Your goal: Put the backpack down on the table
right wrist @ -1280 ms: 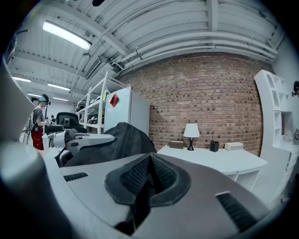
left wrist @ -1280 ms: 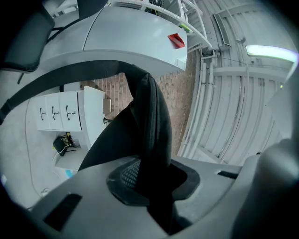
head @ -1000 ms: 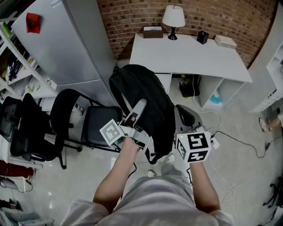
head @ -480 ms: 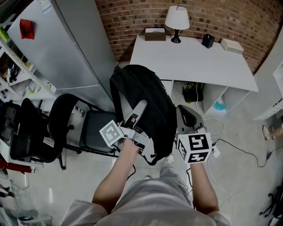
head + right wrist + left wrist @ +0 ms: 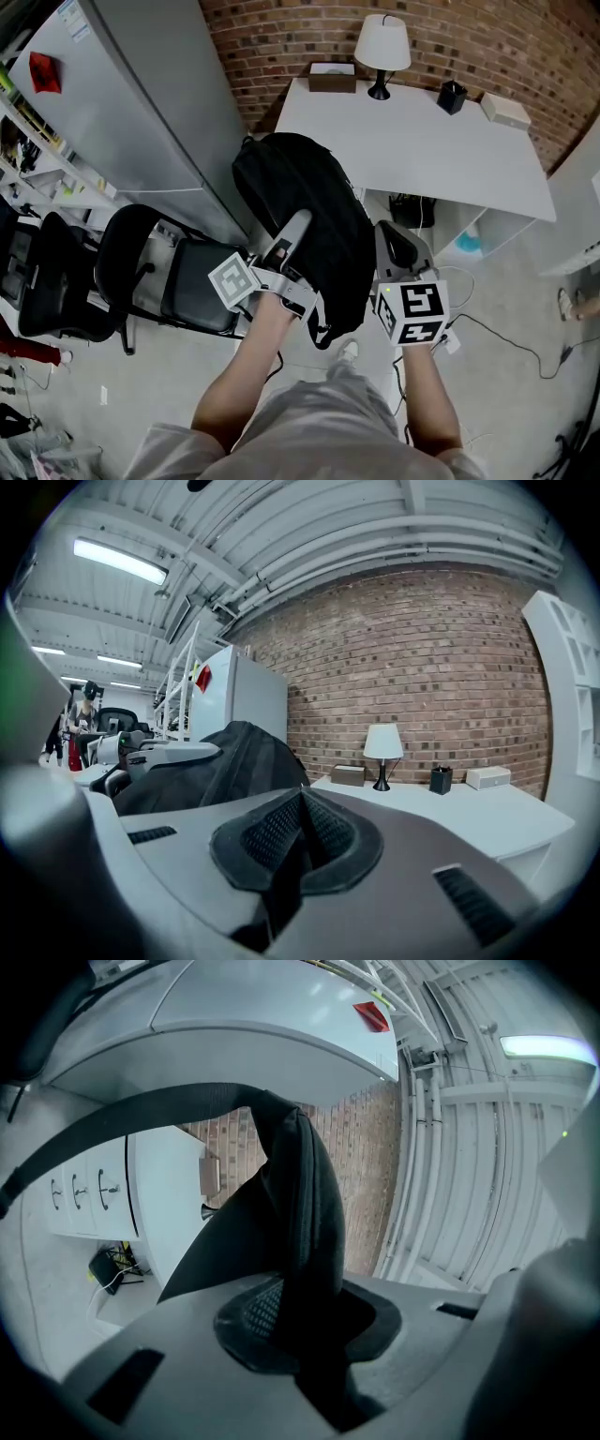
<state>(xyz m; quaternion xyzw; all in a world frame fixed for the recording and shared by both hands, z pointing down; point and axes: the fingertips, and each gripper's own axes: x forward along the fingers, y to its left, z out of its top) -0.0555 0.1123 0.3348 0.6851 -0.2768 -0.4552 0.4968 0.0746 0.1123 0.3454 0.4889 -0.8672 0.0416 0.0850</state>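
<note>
The head camera looked steeply down from well short of the table (image 5: 412, 131). The left gripper (image 5: 295, 1316) camera, rolled sideways, sat tight behind a backpack strap (image 5: 300, 1204), table beyond. The right gripper (image 5: 300, 827) camera faced the table level. All three shared table and lamp (image 5: 382, 747).

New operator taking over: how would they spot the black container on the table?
Find the brick wall; the white table stands against it. Along the table's back edge, right of the white-shaded lamp, stands the small black container. It is a dark cube-like block, unlike the tall lamp and the pale flat box beside it.
</note>
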